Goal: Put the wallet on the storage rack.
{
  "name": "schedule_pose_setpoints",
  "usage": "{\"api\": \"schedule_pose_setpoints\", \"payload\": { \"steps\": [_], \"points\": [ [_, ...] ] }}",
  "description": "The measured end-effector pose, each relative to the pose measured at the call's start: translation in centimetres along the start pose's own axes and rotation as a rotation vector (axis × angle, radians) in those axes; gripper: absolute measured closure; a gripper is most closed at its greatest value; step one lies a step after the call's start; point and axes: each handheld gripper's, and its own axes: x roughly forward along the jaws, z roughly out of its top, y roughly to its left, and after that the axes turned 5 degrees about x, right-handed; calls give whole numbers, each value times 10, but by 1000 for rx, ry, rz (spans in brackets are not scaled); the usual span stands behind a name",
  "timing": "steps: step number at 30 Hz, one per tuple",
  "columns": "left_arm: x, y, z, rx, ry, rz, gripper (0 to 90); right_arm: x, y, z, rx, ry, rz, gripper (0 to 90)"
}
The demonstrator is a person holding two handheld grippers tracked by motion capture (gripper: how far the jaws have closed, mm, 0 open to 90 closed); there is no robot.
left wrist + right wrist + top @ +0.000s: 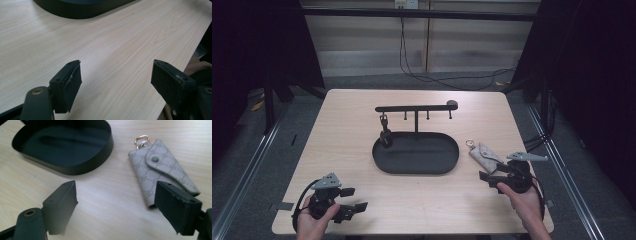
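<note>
Hovering with right gripper [115,207] near grey key pouch [160,170], jaws apart, empty; left gripper [116,85] also gaping over table [120,50].

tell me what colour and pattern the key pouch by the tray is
Grey, with a repeating stamped logo pattern and a grey snap; the key pouch shows best in the right gripper view.

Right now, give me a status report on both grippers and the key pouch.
Left gripper open, empty, near table edge. Right gripper open, beside grey key pouch, not gripping. Pouch flat on table, right of black tray. Nothing in the way.
</note>
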Motion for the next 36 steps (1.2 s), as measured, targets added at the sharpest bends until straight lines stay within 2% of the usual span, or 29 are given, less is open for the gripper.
{"api": "schedule_pose_setpoints", "payload": {
  "steps": [2, 3, 7, 19, 28, 31, 36],
  "points": [
    [0, 0, 0, 1, 3, -6, 239, 1, -2, 6, 2, 15, -9, 180],
    [1, -1, 0, 6, 3, -3, 239, 2, -3, 9, 5, 27, 1, 180],
    [4, -1, 1, 6, 17, -10, 226, 7, -8, 19, 46, 106, 14, 181],
    [5, -1, 2, 8, 28, -25, 226, 28, -7, 51, -3, 290, -36, 219],
    [6, -2, 2, 13, 35, -34, 226, 40, -16, 72, -21, 377, -73, 205],
    [6, -4, 3, 18, 37, -41, 226, 43, -17, 78, -20, 389, -80, 206],
    [6, -6, 3, 24, 37, -41, 226, 49, -20, 86, -26, 436, -119, 203]
  ]
}}
